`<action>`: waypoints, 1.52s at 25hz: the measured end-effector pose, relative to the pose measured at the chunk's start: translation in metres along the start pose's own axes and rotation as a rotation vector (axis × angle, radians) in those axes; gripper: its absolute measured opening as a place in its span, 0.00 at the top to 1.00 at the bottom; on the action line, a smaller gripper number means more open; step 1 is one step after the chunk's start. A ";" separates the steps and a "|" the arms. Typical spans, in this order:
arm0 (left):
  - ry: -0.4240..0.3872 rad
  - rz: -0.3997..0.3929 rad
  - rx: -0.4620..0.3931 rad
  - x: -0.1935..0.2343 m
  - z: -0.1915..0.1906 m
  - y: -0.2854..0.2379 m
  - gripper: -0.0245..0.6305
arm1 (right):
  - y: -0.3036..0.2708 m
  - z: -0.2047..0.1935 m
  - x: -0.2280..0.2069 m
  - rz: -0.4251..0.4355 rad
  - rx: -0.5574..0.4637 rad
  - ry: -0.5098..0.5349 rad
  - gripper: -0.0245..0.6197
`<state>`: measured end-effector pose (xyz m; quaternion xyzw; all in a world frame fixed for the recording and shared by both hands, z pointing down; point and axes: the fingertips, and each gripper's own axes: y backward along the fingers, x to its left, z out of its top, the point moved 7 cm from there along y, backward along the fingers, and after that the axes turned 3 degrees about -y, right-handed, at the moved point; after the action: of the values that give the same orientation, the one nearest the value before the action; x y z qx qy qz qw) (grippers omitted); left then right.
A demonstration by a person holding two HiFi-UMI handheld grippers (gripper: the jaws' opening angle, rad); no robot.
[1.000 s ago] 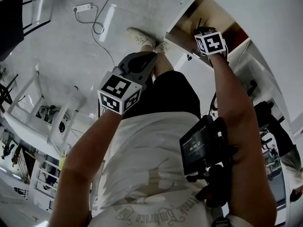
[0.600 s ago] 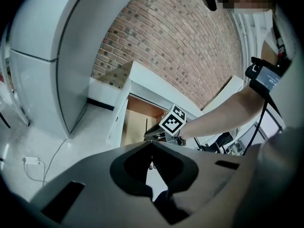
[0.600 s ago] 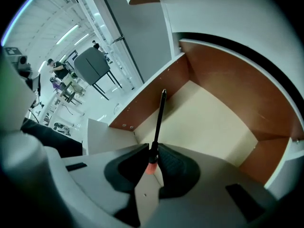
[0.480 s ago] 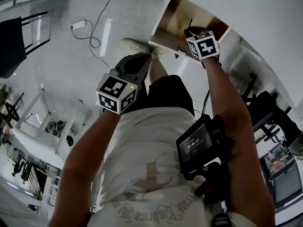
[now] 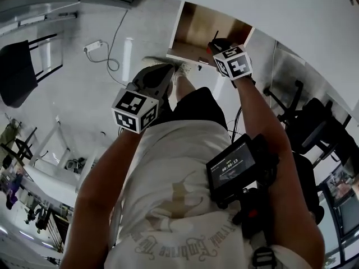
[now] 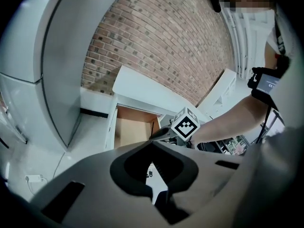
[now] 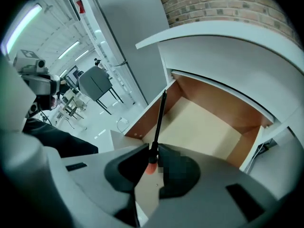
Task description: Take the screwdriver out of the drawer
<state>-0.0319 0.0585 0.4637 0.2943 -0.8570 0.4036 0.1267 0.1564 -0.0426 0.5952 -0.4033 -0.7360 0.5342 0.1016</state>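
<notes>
Since a second ago our left gripper (image 5: pixel 164 73) has hardly shifted, and its jaws are pressed together on nothing. To its right the drawer (image 7: pixel 216 101) stands open. Our right gripper (image 5: pixel 219 43) has drawn back to the drawer's front edge, jaws pinching the screwdriver (image 7: pixel 159 115) near its orange handle, black shaft reaching out over the drawer's inside.

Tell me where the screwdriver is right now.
In the right gripper view, the screwdriver is clamped between the jaws of the right gripper, with its dark shaft reaching out over the open drawer.
</notes>
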 end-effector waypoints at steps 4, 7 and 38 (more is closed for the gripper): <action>-0.043 -0.023 -0.002 -0.011 0.010 0.000 0.93 | 0.021 0.000 0.006 0.000 -0.047 -0.036 0.85; -0.061 -0.034 0.000 -0.007 0.014 -0.003 0.93 | 0.024 0.004 0.009 -0.001 -0.078 -0.064 0.85; -0.230 -0.084 -0.075 -0.019 0.106 0.023 0.93 | 0.163 0.053 0.035 -0.064 -0.351 -0.128 0.85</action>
<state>-0.0284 -0.0036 0.3729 0.3692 -0.8673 0.3293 0.0549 0.1822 -0.0383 0.4221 -0.3565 -0.8352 0.4187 -0.0006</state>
